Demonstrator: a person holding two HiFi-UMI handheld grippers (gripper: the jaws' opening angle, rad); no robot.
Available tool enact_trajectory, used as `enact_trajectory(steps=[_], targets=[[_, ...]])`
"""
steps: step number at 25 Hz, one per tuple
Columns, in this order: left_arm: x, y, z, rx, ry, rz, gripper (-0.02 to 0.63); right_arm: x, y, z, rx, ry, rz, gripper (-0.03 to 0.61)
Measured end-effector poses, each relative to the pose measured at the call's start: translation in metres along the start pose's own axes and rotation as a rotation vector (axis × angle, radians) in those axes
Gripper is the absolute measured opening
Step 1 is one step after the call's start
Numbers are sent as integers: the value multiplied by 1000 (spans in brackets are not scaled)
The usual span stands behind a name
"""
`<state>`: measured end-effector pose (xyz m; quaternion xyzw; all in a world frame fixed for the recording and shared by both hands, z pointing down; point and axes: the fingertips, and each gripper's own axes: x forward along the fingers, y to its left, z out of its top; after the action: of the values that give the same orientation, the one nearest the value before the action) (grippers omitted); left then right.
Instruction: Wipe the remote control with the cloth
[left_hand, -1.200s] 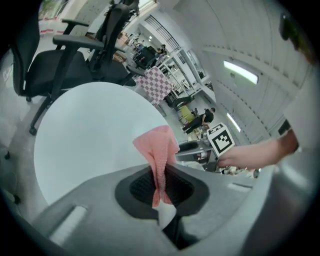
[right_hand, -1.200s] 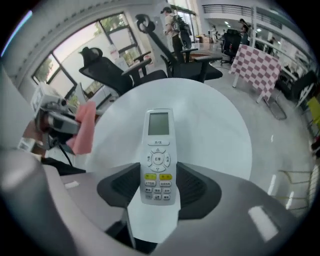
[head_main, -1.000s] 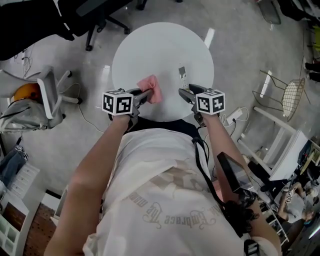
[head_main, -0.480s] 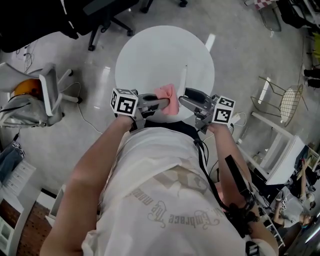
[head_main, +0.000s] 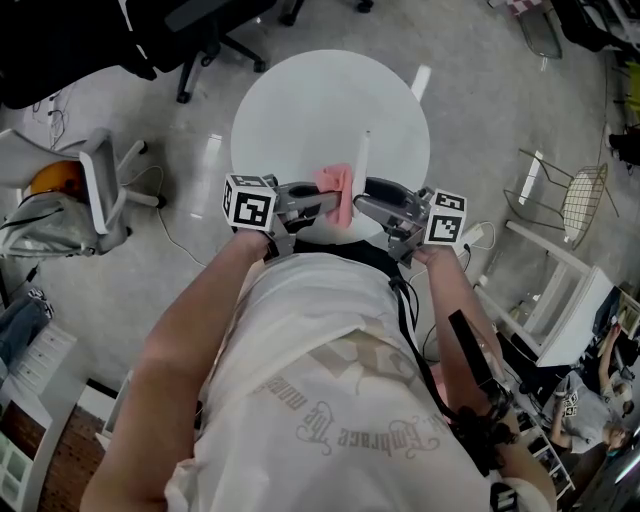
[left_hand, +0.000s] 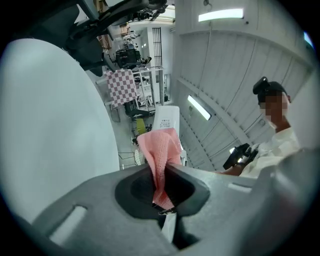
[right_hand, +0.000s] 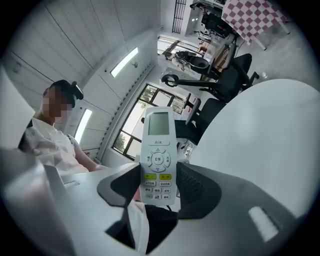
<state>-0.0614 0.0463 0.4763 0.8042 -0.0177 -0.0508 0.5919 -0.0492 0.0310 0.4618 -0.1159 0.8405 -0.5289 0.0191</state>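
In the head view my left gripper (head_main: 333, 203) points right over the near edge of the round white table (head_main: 300, 110), shut on a pink cloth (head_main: 336, 187). Facing it from the right, my right gripper (head_main: 364, 203) is shut on a white remote control (head_main: 362, 158), which stands upright off the table. The left gripper view has the cloth (left_hand: 160, 150) pinched in the left gripper (left_hand: 163, 169), with the remote (left_hand: 167, 118) just behind it. In the right gripper view the remote (right_hand: 157, 152) shows its screen and buttons, its lower part clamped in the right gripper (right_hand: 158, 175).
A black office chair (head_main: 190, 40) stands beyond the table at the upper left. A white chair (head_main: 100, 190) with an orange object is at the left, a wire chair (head_main: 580, 200) at the right. Cables and a power strip (head_main: 470, 238) lie on the grey floor.
Both grippers rose from the table and turned level to face each other. The remote, flat on the table a second ago, now stands held in the right gripper; the cloth came up with the left.
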Motion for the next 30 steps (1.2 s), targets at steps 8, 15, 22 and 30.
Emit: enact_trajectory(steps=[8, 15, 22, 30], targets=[[-3, -5, 40, 38, -76, -19, 20, 2, 2, -21, -17, 75, 1, 230], [-8, -17, 85, 89, -153, -46, 20, -2, 1, -34, -36, 133, -11, 230], [-10, -8, 91, 66, -83, -23, 20, 2, 3, -34, -75, 157, -18, 229], [4, -6, 46, 3, -4, -29, 20, 1, 2, -10, -50, 30, -31, 230]])
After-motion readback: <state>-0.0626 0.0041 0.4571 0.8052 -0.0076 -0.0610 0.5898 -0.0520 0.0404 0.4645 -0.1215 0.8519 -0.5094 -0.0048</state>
